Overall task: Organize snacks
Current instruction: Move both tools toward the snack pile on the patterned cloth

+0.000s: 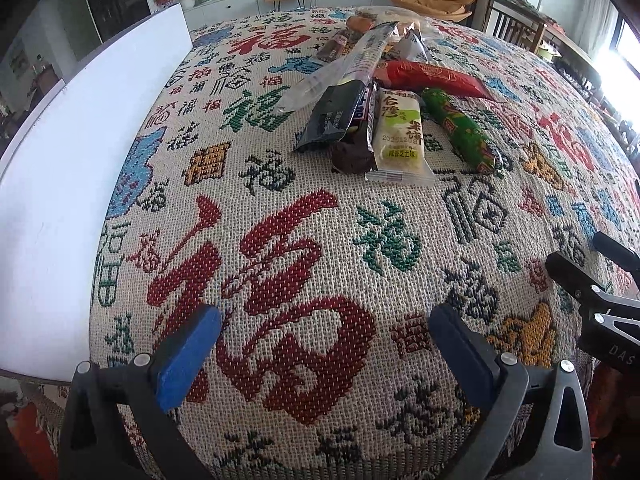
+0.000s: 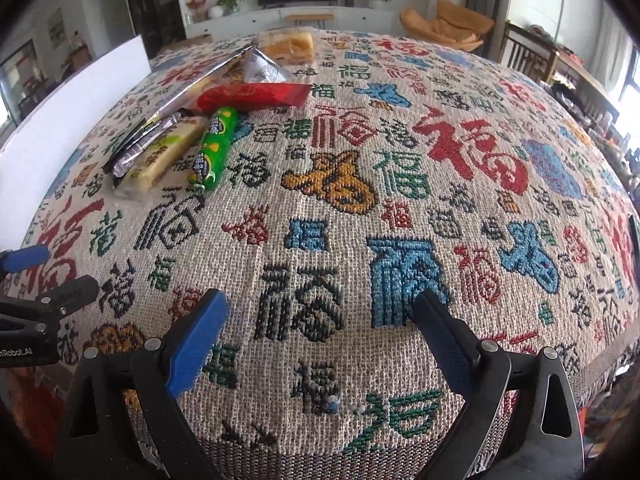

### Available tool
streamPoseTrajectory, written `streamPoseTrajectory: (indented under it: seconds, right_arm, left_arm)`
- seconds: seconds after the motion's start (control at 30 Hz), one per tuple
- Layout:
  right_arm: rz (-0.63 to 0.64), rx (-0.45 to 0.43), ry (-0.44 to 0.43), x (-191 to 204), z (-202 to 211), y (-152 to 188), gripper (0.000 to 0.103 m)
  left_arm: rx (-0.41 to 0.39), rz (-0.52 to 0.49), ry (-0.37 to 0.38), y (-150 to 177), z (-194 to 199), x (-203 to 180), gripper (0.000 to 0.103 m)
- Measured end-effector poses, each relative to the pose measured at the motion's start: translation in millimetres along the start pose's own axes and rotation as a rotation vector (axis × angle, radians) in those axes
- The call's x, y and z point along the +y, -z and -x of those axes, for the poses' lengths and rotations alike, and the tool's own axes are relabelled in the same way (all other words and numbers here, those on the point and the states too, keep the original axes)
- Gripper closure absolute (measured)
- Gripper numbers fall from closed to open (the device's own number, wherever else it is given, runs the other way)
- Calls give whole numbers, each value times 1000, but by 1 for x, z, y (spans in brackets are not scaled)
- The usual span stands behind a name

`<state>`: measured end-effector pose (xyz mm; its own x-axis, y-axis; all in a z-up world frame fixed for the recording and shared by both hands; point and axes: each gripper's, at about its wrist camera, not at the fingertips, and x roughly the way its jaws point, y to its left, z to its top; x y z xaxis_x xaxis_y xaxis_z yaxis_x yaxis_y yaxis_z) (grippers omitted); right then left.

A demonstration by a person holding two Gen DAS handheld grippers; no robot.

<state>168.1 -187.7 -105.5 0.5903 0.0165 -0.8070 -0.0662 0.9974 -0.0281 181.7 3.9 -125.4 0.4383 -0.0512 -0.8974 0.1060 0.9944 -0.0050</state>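
Several wrapped snacks lie in a heap on the patterned tablecloth [image 1: 304, 248]. Nearest in the left wrist view are a cream rice-cracker pack [image 1: 400, 136], a dark brown bar [image 1: 354, 148], a black packet [image 1: 334, 116] and a green tube [image 1: 460, 128]; behind them lie a red packet [image 1: 432, 76] and a long clear packet [image 1: 352, 68]. The right wrist view shows the green tube [image 2: 212, 148], cream pack [image 2: 164, 156] and red packet [image 2: 252, 96] at upper left, with a bread pack [image 2: 290, 44] farther back. My left gripper [image 1: 324, 324] is open over bare cloth, well short of the heap. My right gripper [image 2: 320, 312] is open too, empty, right of the snacks.
A white board [image 1: 60, 184] lies along the table's left side; the right wrist view shows the white board [image 2: 72, 108] too. The right gripper's body [image 1: 600, 292] shows at the left wrist view's right edge. Chairs [image 2: 528, 56] and a TV cabinet [image 2: 296, 20] stand beyond the table.
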Motion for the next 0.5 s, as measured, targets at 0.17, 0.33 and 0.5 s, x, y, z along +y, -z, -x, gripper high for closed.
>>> streamPoseTrajectory:
  seconds: [0.17, 0.33, 0.5]
  right_arm:
    - [8, -16, -4, 0, 3, 4, 6]
    - [5, -47, -1, 0, 5, 9, 6]
    - [-1, -43, 8, 2, 8, 11, 6]
  left_arm:
    - [-33, 25, -8, 2, 0, -1, 0]
    - [-67, 29, -9, 6, 1, 0, 0]
    - [-67, 30, -10, 5, 1, -1, 0]
